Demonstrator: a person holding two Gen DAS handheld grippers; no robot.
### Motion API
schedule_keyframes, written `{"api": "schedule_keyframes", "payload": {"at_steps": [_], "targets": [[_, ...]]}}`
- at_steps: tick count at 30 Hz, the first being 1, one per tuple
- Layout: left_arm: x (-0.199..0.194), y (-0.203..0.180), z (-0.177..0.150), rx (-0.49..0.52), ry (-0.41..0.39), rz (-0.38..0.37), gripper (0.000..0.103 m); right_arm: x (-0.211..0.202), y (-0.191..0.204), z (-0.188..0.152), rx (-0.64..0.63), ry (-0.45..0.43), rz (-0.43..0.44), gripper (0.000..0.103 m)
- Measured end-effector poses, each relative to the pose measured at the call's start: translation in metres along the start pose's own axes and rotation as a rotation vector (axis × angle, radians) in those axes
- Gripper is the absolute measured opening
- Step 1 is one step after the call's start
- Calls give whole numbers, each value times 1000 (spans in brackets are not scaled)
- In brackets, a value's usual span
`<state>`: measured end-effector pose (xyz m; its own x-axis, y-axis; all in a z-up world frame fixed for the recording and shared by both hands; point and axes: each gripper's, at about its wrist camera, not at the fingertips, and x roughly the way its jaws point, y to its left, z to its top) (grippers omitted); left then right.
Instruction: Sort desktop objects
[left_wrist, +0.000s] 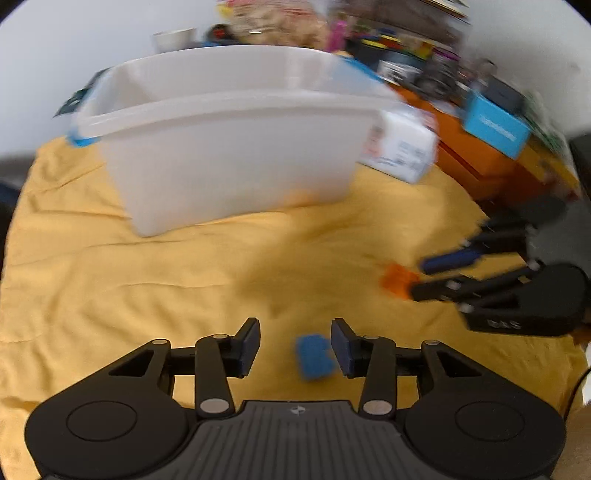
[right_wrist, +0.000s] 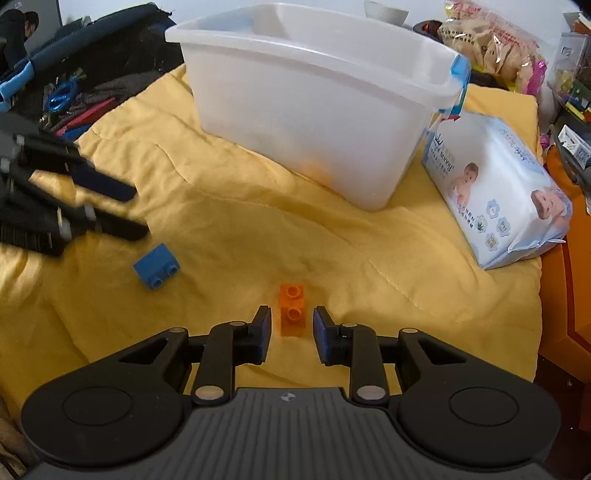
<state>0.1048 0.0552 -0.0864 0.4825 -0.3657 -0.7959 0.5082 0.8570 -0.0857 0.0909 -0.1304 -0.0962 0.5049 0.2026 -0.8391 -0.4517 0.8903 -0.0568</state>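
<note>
A blue brick lies on the yellow cloth between the fingers of my open left gripper, close to the right pad. It also shows in the right wrist view, just below the left gripper. An orange brick lies on the cloth between the open fingers of my right gripper, untouched. In the left wrist view the orange brick sits at the tips of the right gripper. A white plastic bin with blue handles stands behind; an orange shape shows faintly through its wall.
A pack of baby wipes lies right of the bin. An orange box and cluttered shelves stand at the far right. Dark bags and tools lie left of the yellow cloth.
</note>
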Motion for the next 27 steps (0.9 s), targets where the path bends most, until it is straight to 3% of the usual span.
{"api": "schedule_keyframes", "payload": {"at_steps": [4, 9, 11, 18, 21, 26, 27], "targets": [[21, -33, -10, 135, 47, 72, 40, 1, 2, -1, 11, -7, 0, 28], [28, -42, -16, 223, 12, 151, 27, 0, 5, -6, 12, -7, -1, 28], [32, -36, -17, 209, 44, 160, 18, 0, 5, -8, 21, -5, -4, 28], [26, -20, -19, 121, 44, 123, 18, -1, 0, -12, 47, -15, -6, 29], [27, -23, -20, 132, 45, 120, 22, 2, 0, -12, 45, -31, -14, 42], [29, -21, -21, 107, 41, 116, 25, 13, 1, -11, 14, -59, -23, 40], [28, -19, -21, 90, 43, 108, 25, 15, 3, -11, 4, -58, -24, 35]]}}
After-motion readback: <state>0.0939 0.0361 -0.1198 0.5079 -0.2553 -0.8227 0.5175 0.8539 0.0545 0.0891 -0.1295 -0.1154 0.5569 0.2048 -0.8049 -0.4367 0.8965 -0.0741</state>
